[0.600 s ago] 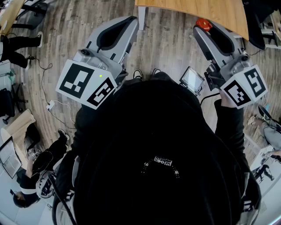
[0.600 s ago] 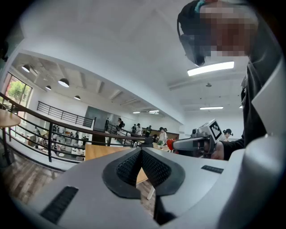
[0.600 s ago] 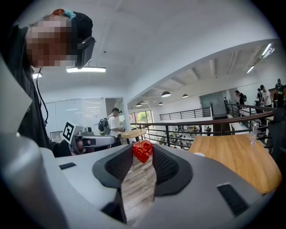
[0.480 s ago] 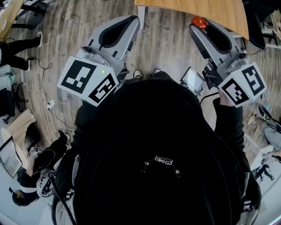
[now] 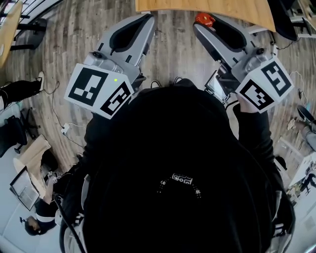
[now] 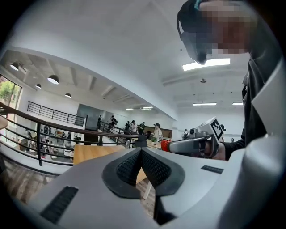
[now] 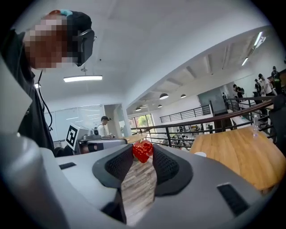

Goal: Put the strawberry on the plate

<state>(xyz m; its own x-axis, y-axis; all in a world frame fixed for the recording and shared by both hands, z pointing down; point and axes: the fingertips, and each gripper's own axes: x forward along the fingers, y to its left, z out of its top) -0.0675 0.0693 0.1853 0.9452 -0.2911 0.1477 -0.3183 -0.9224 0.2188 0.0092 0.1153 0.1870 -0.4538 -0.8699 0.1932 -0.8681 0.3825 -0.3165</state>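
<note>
Grey-brown wood planks make the floor (image 5: 64, 29) of a big open hall with a white ceiling (image 6: 111, 40) and a black railing (image 6: 53, 120). At left, the left gripper (image 6: 140, 150) is raised over the floor, its jaws pressed together with nothing between them. The person's dark top (image 5: 177, 163) fills the middle of the head view and hides the floor beneath. At right, the right gripper (image 7: 143, 157) pinches the strawberry (image 7: 142, 151) at its jaw tips, in the air just short of the table edge. The fruit's narrower end points down, its long axis roughly upright. The pale wooden table (image 5: 237, 10) is cut off by the frame; a small white thing (image 7: 200, 154) on it is too small to make out.
</note>
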